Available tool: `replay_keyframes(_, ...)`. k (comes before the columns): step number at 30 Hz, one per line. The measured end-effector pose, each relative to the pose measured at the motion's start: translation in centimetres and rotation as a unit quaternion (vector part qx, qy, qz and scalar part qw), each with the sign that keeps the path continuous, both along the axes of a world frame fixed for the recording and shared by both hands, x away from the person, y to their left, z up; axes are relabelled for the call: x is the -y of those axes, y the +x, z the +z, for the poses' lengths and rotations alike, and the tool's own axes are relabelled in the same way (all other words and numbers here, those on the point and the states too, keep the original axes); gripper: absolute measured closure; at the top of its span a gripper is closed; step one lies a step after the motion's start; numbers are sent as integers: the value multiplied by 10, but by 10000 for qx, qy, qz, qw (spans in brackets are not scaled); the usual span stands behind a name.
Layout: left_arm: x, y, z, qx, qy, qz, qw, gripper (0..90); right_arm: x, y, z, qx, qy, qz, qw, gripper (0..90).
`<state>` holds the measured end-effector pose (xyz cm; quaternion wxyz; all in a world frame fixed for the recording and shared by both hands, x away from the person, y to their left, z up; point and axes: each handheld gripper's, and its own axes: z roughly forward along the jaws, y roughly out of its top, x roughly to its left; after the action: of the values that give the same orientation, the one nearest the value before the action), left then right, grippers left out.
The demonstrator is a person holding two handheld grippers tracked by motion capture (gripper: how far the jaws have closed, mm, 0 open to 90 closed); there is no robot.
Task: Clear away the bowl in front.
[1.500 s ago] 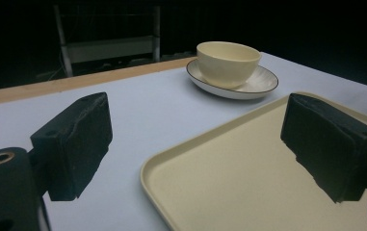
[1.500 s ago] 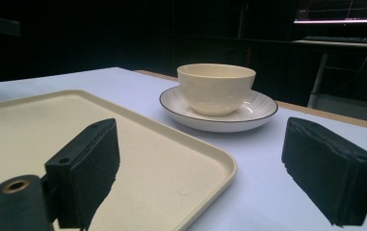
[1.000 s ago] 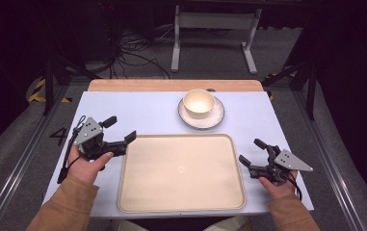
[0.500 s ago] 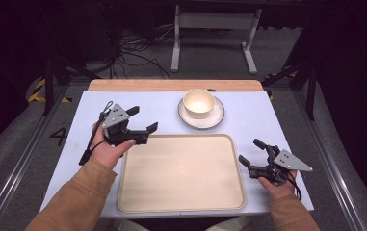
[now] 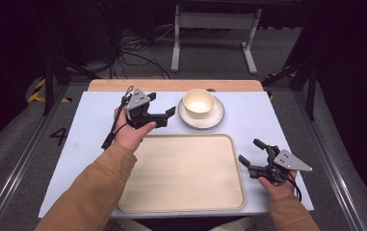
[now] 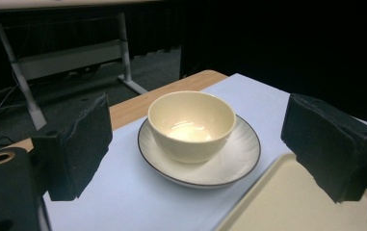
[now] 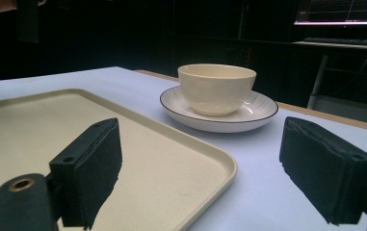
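Beside bowl [image 5: 199, 103]: left gripper [image 5: 164, 111] moved closer, jaws spread; right gripper [image 5: 251, 155] unmoved, spread.

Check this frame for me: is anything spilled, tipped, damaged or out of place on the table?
Nothing stands out. The bowl sits upright and empty on its plate, the tray lies flat and bare, and no spill shows on the table. The left gripper and right gripper are both open, touching nothing.

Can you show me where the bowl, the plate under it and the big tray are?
bowl [image 6: 190, 126], left gripper view, on its outer front wall.
plate [image 6: 236, 161], left gripper view, on the bare rim right of the bowl.
tray [image 5: 181, 168], high view, on its bare flat middle.
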<state>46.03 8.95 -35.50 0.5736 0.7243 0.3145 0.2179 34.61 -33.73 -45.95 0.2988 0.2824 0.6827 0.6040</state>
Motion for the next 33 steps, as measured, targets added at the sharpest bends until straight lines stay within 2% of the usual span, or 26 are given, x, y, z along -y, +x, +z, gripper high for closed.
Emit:
replay_keyframes(1, 0, 0, 0, 0, 0, 0, 10000, 117, 0, 0, 0, 0, 0, 0, 10000, 152)
replay_keyframes(5, 7, 15, 3, -9, -42, 55, 10000, 118, 0, 0, 0, 10, 10, 4, 10000, 152)
replay_keyframes(15, 31, 38, 3, -136, 92, 104, 9998, 116, 2, 0, 0, 7, 75, -15, 10000, 156)
replay_keyframes(18, 37, 43, 1, -116, 262, 5, 9996, 118, 2, 0, 0, 13, 74, 4, 10000, 151)
replay_keyframes(21, 44, 46, 0, -199, 223, 151, 9994, 137, 2, 0, 0, 11, 76, 9, 10000, 145)
replay_keyframes(23, 48, 48, 0, -178, 260, 123, 9994, 137, 2, 0, 0, -7, 76, 13, 10000, 145)
replay_keyframes(27, 55, 55, -1, -302, 57, 156, 9994, 138, 2, 0, 0, 5, 44, 18, 10000, 146)
replay_keyframes(33, 60, 66, -4, -289, 39, 308, 9991, 143, 3, 0, 0, 28, 102, 60, 9999, 150)
